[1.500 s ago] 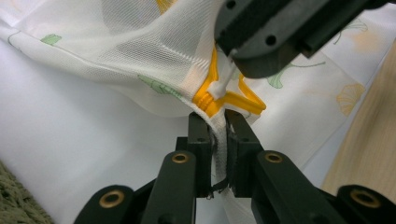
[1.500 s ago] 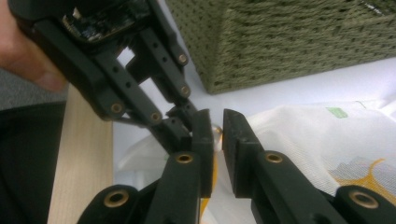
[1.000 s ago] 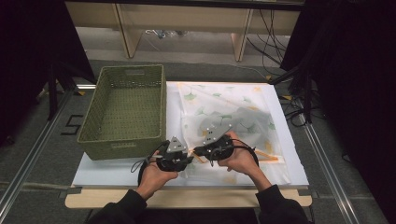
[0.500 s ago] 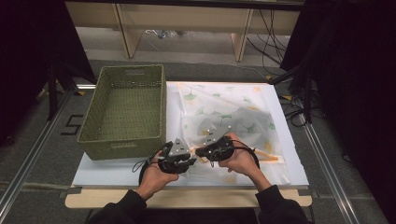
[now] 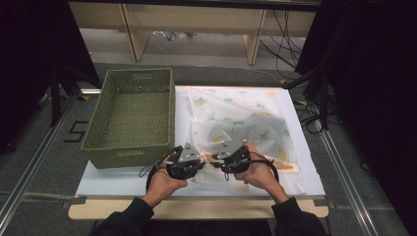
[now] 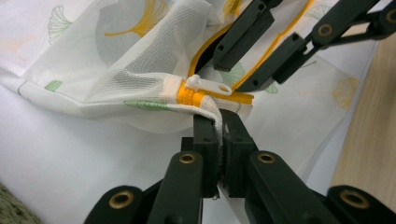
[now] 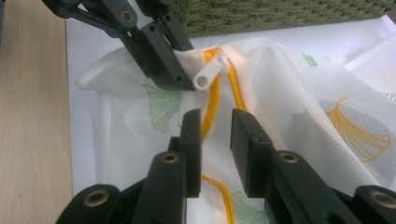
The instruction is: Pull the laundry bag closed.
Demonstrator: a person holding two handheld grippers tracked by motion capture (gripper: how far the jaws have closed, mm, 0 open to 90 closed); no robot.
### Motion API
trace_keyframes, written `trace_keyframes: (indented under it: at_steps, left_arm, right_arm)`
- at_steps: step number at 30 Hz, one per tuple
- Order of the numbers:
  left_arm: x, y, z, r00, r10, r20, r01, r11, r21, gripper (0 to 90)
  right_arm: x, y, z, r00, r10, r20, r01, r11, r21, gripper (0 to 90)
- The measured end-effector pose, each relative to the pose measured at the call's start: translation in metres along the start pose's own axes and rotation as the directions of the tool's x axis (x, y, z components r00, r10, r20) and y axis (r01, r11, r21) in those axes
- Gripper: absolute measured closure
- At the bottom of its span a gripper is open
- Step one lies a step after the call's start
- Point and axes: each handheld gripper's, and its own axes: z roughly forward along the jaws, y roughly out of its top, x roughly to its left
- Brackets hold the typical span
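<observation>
A white mesh bag printed with ginkgo leaves lies on the white board, its yellow zipper running to the near-left corner. My left gripper is shut on the fabric at that corner, just below the white zipper pull. My right gripper faces it from the right. Its jaws have just been opening and now stand apart on either side of the zipper tape without pressing it. In the high view both grippers meet tip to tip at the bag's corner.
A green woven basket stands on the left of the white board, close behind my left hand. The wooden table edge runs along the front. Dark floor and cables lie beyond the board.
</observation>
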Motion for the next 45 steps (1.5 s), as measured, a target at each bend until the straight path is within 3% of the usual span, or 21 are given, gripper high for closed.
trace_keyframes:
  at_steps: [2, 7, 12, 16, 18, 20, 21, 25, 32, 38, 45]
  left_arm:
    - [0.0002, 0.0009, 0.0004, 0.9999, 0.01, 0.009, -0.01, 0.9999, 0.003, 86.2]
    - [0.0002, 0.0009, 0.0035, 0.9991, 0.041, 0.012, -0.041, 0.9988, 0.027, 85.9]
    - [-0.0002, 0.0014, 0.0056, 0.999, 0.042, 0.015, -0.043, 0.9985, 0.035, 85.9]
    - [0.001, 0.0012, 0.0066, 0.9995, 0.025, 0.021, -0.026, 0.9992, 0.03, 85.8]
    - [0.0013, 0.0013, 0.0068, 0.9991, 0.037, 0.019, -0.037, 0.9988, 0.032, 85.7]
    - [0.0013, 0.0016, 0.0071, 0.9986, 0.048, 0.022, -0.049, 0.9982, 0.035, 85.6]
    - [0.0005, 0.0014, 0.0073, 0.9993, 0.034, 0.016, -0.035, 0.9986, 0.04, 85.5]
    - [0.0, 0.0014, 0.0074, 0.9993, 0.033, 0.019, -0.033, 0.9987, 0.038, 85.3]
    - [-0.0003, 0.0013, 0.0071, 0.9989, 0.039, 0.025, -0.039, 0.9985, 0.039, 85.1]
    - [-0.0018, 0.0014, 0.0067, 0.9993, 0.019, 0.033, -0.02, 0.9994, 0.03, 84.6]
    - [-0.0024, 0.0014, 0.0076, 0.9985, 0.042, 0.036, -0.043, 0.9984, 0.035, 84.3]
  right_arm:
    - [0.0015, 0.0012, 0.0008, 0.9999, -0.005, -0.011, 0.005, 1.0, -0.011, 73.6]
    - [0.0005, 0.0012, 0.0014, 0.9997, -0.017, 0.017, 0.017, 1.0, -0.02, 72.8]
    - [0.0018, 0.002, 0.0013, 0.9994, -0.033, 0.013, 0.033, 0.999, -0.013, 72.6]
    - [0.0031, 0.0024, 0.0019, 0.9999, -0.012, 0.003, 0.012, 1.0, 0.006, 71.4]
    - [0.0015, 0.0021, 0.0022, 0.9995, -0.024, 0.021, 0.025, 1.0, -0.008, 71.1]
    - [0.0013, 0.0024, 0.0008, 0.9995, -0.006, 0.03, 0.006, 1.0, -0.008, 71.2]
    - [0.0007, 0.0021, 0.0009, 0.9994, -0.023, 0.028, 0.024, 0.999, -0.022, 71.2]
    - [-0.0011, 0.0031, -0.0006, 0.9998, -0.002, 0.02, 0.003, 0.998, -0.057, 71.4]
    - [0.0006, 0.0035, 0.0026, 0.9995, -0.019, 0.024, 0.02, 0.999, -0.044, 74.3]
    - [0.0004, 0.0011, 0.0052, 1.0, -0.004, -0.007, 0.004, 0.999, -0.05, 76.3]
    - [-0.0004, 0.0006, 0.0051, 1.0, 0.0, 0.005, 0.001, 0.998, -0.062, 79.4]
